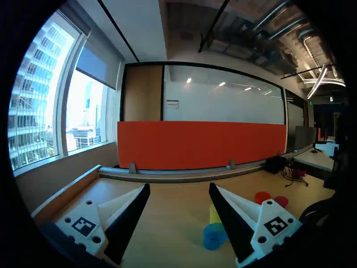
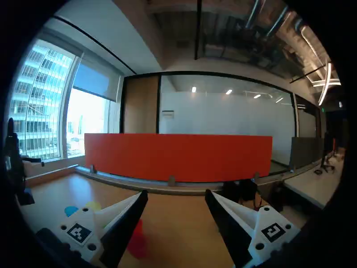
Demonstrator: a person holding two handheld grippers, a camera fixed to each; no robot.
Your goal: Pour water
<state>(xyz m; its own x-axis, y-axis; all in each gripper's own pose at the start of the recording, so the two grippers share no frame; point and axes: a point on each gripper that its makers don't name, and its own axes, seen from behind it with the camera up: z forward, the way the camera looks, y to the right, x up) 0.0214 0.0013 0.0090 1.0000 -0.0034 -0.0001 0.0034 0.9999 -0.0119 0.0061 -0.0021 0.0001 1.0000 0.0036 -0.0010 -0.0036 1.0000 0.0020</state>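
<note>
Spread wide, gripping nothing at the left gripper [image 1: 178, 185], before the orange partition [image 1: 201, 145]; blue cup [image 1: 214, 236] and yellow cup [image 1: 214, 215] by its right finger, red cups [image 1: 262, 197] farther right. Equally wide and empty at the right gripper [image 2: 176, 192], red cups by its left finger

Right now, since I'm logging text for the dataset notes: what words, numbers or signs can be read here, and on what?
No words or numbers can be read.
A white notice on the glass wall: too small to read.
The square markers on the left gripper and right gripper: coded patterns, no text.
</note>
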